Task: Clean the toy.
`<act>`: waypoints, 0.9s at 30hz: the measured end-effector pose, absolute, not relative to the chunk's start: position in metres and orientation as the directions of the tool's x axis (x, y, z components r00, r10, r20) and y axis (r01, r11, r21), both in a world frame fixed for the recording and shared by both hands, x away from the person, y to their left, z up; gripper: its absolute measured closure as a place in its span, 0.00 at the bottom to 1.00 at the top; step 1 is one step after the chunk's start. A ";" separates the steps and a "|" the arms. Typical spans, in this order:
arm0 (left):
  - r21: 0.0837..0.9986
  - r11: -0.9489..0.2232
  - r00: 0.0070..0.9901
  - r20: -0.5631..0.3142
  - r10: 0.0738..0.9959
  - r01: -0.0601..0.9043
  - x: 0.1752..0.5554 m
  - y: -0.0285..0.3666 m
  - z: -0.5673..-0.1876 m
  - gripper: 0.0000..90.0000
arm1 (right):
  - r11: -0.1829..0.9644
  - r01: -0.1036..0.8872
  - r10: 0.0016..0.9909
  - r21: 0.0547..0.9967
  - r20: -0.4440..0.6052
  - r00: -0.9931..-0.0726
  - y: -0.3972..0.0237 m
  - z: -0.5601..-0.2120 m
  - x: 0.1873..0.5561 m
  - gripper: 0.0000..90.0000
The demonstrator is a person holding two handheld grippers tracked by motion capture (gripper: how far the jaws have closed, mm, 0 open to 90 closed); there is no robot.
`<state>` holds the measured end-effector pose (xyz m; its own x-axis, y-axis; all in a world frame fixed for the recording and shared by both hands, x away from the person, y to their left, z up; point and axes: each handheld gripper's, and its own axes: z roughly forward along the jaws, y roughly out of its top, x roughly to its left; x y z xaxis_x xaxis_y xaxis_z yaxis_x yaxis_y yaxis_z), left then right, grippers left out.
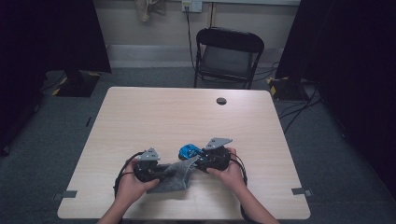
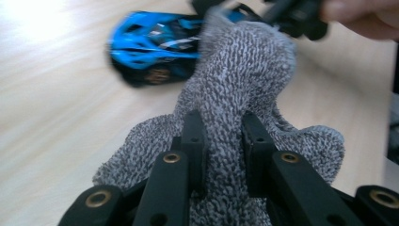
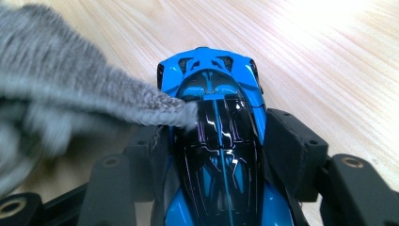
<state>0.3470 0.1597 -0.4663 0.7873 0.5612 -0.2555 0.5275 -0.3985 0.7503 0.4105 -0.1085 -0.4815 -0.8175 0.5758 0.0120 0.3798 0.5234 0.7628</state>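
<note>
High view: my left gripper (image 1: pixel 161 171) and right gripper (image 1: pixel 198 161) meet low on the tabletop (image 1: pixel 154 116), at about 6 o'clock, with the grey cloth (image 1: pixel 180 175) stretched between them and the blue toy car (image 1: pixel 189 150) at the right gripper's 10 o'clock. My left gripper view adds the grip: its jaws are pinched tight on a fold of the cloth. My right gripper view shows both pads pressed against the car's flanks, the cloth's tip lying across the dark canopy.
</note>
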 end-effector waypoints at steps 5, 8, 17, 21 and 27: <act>0.744 -0.431 0.822 -0.273 0.500 0.510 0.337 0.140 -0.468 0.84 | 0.524 0.378 0.574 0.763 0.011 -0.819 -0.109 -0.482 0.411 0.47; 0.745 -0.448 0.838 -0.272 0.474 0.495 0.334 0.128 -0.469 0.84 | 0.523 0.379 0.575 0.764 0.012 -0.818 -0.109 -0.482 0.410 0.47; 0.733 -0.483 0.866 -0.309 0.393 0.480 0.333 0.096 -0.475 0.84 | 0.524 0.378 0.574 0.763 0.012 -0.819 -0.109 -0.482 0.410 0.47; 0.735 -0.485 0.870 -0.302 0.390 0.473 0.335 0.086 -0.476 0.82 | 0.524 0.378 0.573 0.763 0.012 -0.820 -0.109 -0.482 0.411 0.47; 0.730 -0.495 0.874 -0.313 0.371 0.472 0.341 0.071 -0.478 0.83 | 0.525 0.378 0.573 0.763 0.011 -0.819 -0.109 -0.482 0.411 0.47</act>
